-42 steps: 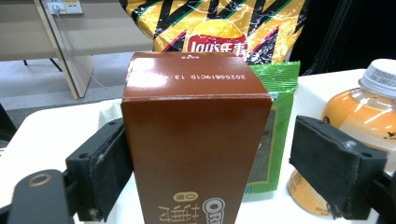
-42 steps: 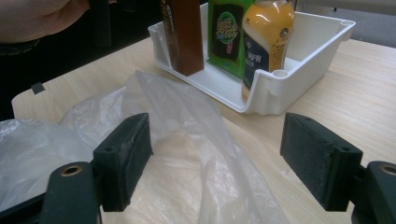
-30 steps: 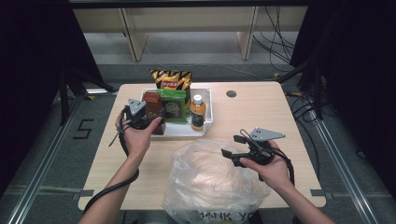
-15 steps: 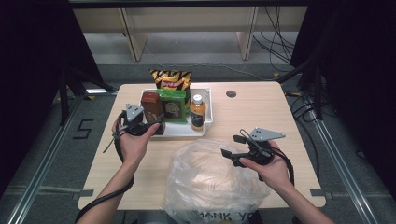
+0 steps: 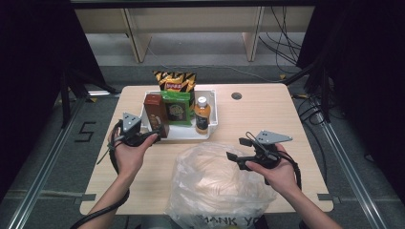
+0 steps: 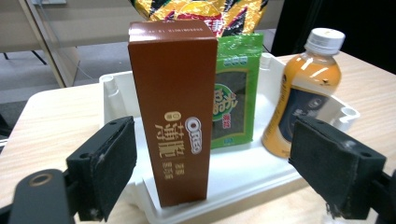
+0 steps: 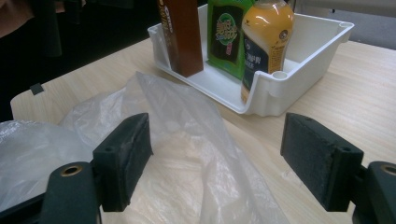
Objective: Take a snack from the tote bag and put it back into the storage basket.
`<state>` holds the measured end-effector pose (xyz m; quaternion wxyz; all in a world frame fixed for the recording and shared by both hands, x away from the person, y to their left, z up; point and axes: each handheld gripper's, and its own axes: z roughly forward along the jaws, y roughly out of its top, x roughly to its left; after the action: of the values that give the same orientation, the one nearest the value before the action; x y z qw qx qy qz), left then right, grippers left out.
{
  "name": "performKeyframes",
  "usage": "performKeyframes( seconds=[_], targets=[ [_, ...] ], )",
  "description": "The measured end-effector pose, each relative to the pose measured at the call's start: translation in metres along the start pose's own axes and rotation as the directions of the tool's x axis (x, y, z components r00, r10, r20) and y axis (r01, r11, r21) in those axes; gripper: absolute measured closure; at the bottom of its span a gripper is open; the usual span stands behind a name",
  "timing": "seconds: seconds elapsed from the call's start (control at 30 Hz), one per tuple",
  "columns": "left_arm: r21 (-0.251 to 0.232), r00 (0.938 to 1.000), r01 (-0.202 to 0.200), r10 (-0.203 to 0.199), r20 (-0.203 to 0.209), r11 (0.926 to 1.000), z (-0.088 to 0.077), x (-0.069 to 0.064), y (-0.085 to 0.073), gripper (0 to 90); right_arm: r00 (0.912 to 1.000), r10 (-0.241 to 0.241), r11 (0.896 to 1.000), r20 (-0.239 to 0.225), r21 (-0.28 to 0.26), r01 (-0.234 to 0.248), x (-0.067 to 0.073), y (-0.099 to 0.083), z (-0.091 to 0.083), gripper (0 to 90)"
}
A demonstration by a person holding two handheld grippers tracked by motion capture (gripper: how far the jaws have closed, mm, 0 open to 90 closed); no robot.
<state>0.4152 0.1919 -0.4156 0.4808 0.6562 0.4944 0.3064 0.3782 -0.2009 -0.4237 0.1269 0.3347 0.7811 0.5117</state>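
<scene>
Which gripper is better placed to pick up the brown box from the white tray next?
Left. The left gripper is open with the brown box standing between its jaws at the white tray edge. The right gripper is open over the plastic bag, farther from the box.

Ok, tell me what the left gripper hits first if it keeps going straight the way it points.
Most likely the brown cookie box, standing upright at the near edge of the white tray. It sits between the left gripper's open fingers, straight ahead, though the exact gap is hard to judge.

Room is left beside brown box: green packet just behind, bottle apart. Table right of tray is bare; bag blocks the near edge.
</scene>
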Motion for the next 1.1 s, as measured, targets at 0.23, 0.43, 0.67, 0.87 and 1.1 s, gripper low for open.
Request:
performKeyframes(
  seconds=[0.23,0.43,0.67,0.87,1.1],
  targets=[
    [-0.008,0.9998,-0.014,0.014,0.016,0.9999,-0.015,0.000,-0.008,14.6,1.0000,0.000,1.000,0.004,-0.008,0.000,0.001,-0.001,0.001,25.1],
    [0.006,0.9993,-0.020,0.020,0.030,0.9998,-0.028,-0.001,-0.019,14.5,0.9999,-0.012,1.000,-0.003,-0.009,0.012,-0.002,-0.001,0.000,25.0],
    [0.005,0.9979,-0.032,0.032,0.056,0.9995,-0.042,-0.004,-0.033,14.8,1.0000,-0.007,1.000,-0.005,-0.018,0.007,-0.001,0.000,-0.001,25.0],
    [0.015,0.9970,-0.024,0.022,0.074,0.9996,-0.056,-0.007,-0.048,14.9,1.0000,-0.007,1.000,0.002,-0.006,0.007,-0.002,-0.001,-0.002,25.0],
    [0.052,0.9957,-0.021,0.016,0.091,0.9984,-0.073,-0.008,-0.064,14.9,0.9997,-0.023,1.000,0.002,-0.020,0.023,-0.003,0.000,-0.002,25.0]
  ],
)
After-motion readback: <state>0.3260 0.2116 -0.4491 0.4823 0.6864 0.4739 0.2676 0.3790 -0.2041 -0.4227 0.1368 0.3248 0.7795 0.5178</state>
